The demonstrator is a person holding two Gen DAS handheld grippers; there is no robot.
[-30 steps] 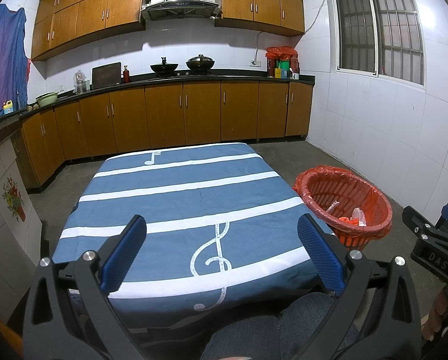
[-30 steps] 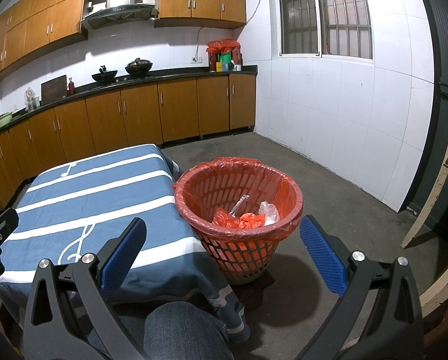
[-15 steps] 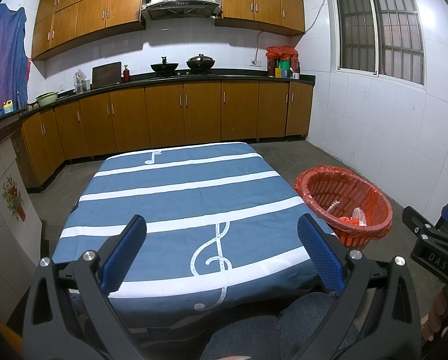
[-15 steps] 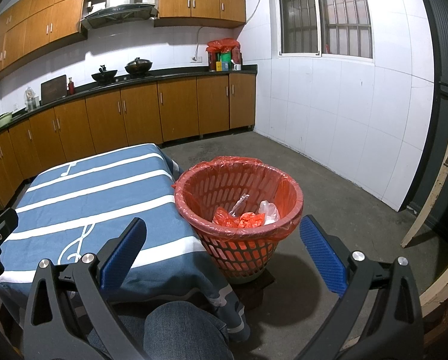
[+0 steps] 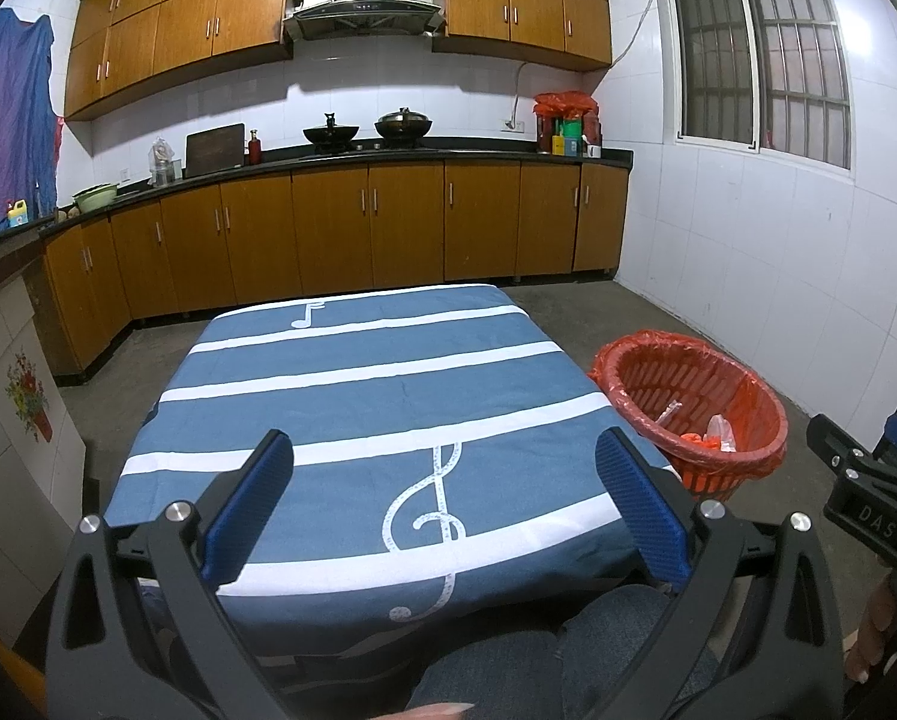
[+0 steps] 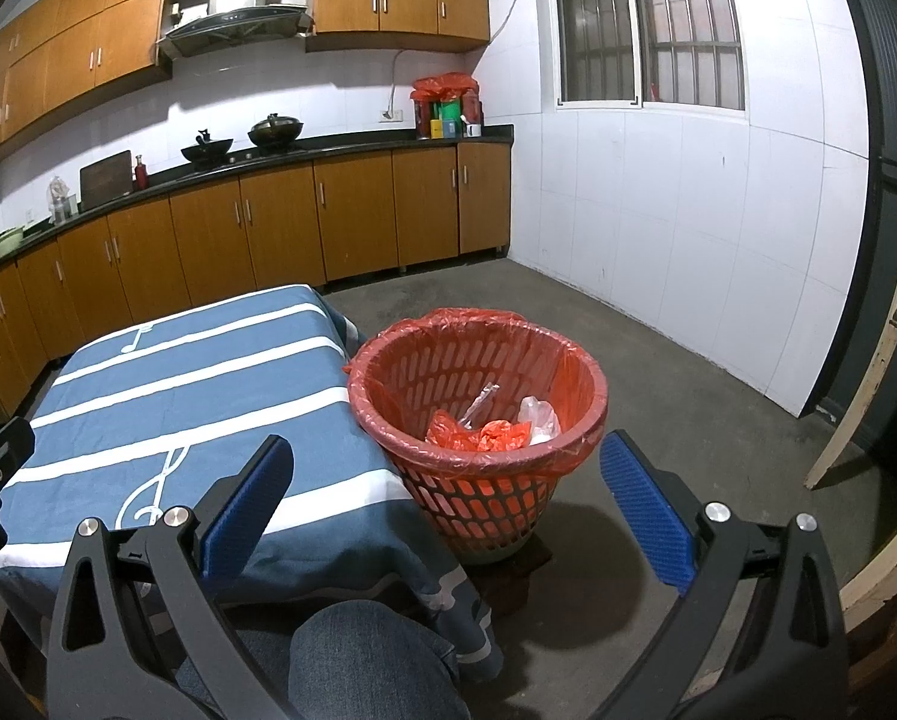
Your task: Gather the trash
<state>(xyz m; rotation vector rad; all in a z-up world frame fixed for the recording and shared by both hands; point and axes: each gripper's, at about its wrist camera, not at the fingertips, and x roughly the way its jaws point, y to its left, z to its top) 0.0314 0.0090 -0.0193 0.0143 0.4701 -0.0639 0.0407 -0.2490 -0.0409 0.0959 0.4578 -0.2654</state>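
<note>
The trash, crumpled red plastic scraps [image 6: 478, 435] with a clear plastic wrapper [image 6: 538, 417] beside them, lies at the bottom of a round red slotted plastic basket [image 6: 478, 504] lined with a red bag, standing on the grey concrete floor [image 6: 658, 360] just beside the right edge of a table under a blue cloth with white stripes and music notes [image 5: 376, 414]. The right gripper [image 6: 445, 507], blue-padded, hangs wide apart with nothing between its fingers, near the basket's front. The left gripper [image 5: 445, 504] is equally wide and holds nothing, over the cloth's near edge. Brown wooden cabinets [image 5: 388, 228] line the far wall.
</note>
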